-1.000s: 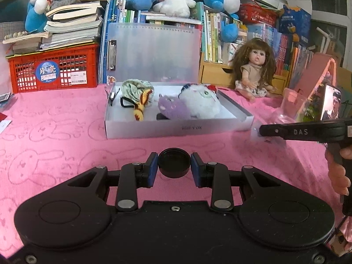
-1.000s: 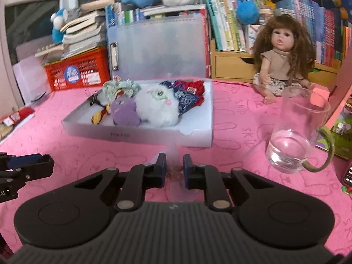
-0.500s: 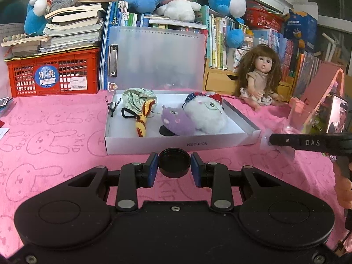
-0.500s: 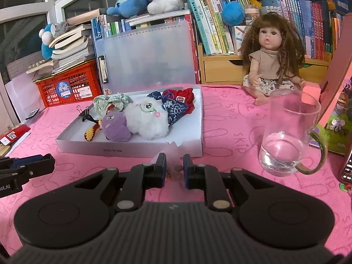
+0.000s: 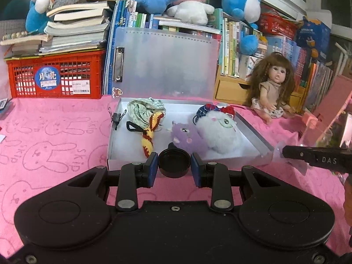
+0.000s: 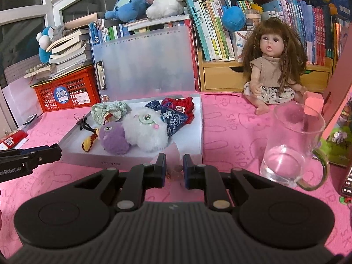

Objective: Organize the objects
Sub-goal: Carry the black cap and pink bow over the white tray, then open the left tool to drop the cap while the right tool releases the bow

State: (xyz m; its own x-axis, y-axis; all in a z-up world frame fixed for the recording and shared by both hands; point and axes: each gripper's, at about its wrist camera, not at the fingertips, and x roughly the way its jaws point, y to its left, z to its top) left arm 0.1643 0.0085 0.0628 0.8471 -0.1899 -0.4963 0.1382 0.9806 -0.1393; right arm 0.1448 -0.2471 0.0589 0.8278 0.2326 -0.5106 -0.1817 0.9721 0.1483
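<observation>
A pink tablecloth (image 5: pixel 55 132) printed with rabbits covers the table, backed by a red crate (image 5: pixel 55 74) of stacked books and a shelf of books and plush toys. A long-haired doll (image 6: pixel 274 66) sits at the right. In the middle lies an open white box (image 5: pixel 253 129) with its translucent lid (image 5: pixel 167 63) upright, holding a white fluffy toy (image 5: pixel 216 129), a purple toy (image 5: pixel 184 136), a green cloth (image 5: pixel 143 110) and a yellow knitted piece (image 5: pixel 149 136). A glass mug (image 6: pixel 294 149) stands right of the box. The left gripper (image 5: pixel 174 167) pinches a round black cap (image 5: pixel 174 164) just before the box's near wall. The right gripper (image 6: pixel 174 168), jaws pressed close, pinches a small clear plastic bag (image 6: pixel 175 157)
</observation>
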